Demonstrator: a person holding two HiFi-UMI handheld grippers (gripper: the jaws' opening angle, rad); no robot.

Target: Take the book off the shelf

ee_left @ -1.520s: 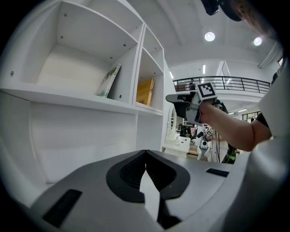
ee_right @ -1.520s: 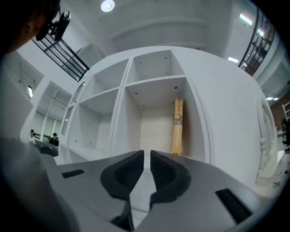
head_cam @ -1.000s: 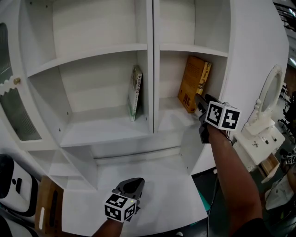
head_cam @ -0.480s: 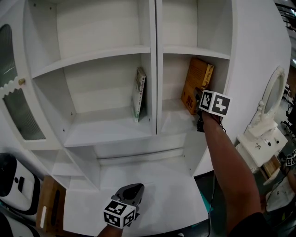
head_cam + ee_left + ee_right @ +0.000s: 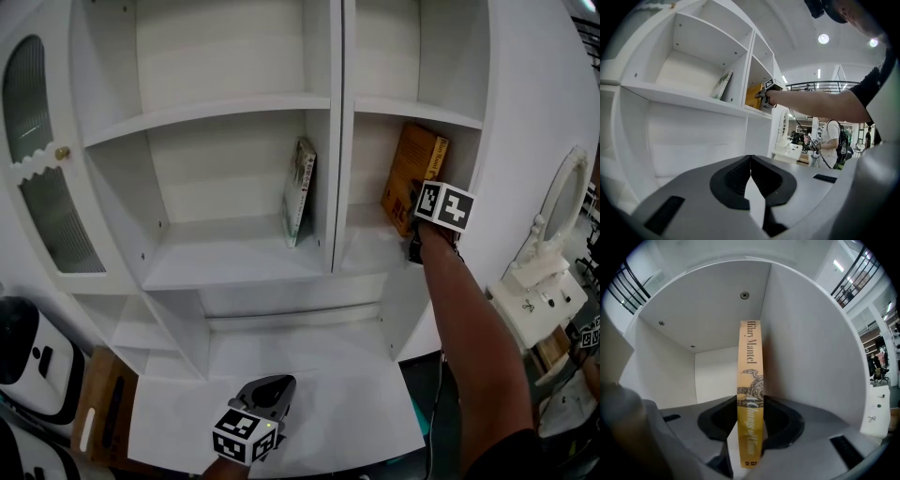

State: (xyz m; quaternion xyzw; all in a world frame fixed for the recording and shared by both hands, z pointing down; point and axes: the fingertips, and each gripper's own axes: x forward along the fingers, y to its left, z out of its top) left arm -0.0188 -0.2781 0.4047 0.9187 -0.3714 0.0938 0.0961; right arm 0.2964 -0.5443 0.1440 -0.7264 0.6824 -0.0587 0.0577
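Observation:
An orange-yellow book (image 5: 419,169) stands leaning against the right wall of the right-hand shelf compartment. In the right gripper view its spine (image 5: 750,376) rises upright between my jaws. My right gripper (image 5: 413,212) reaches level into that compartment; its jaws have just been closing and both pads now press on the lower spine. From the left gripper view the book (image 5: 753,96) shows far off, beside my outstretched right arm. My left gripper (image 5: 271,387) rests low over the white desktop, shut and empty, with its pads (image 5: 740,173) meeting.
A green-and-white book (image 5: 299,192) leans against the divider in the left compartment. The white cabinet (image 5: 234,262) has a glass door (image 5: 42,187) swung open at the left. A small white mirror stand (image 5: 544,281) sits to the right. A person (image 5: 830,140) stands in the background.
My right gripper has pushed further into the compartment and onto the orange book's spine. The left gripper has stayed over the desktop. The head view has shifted a little.

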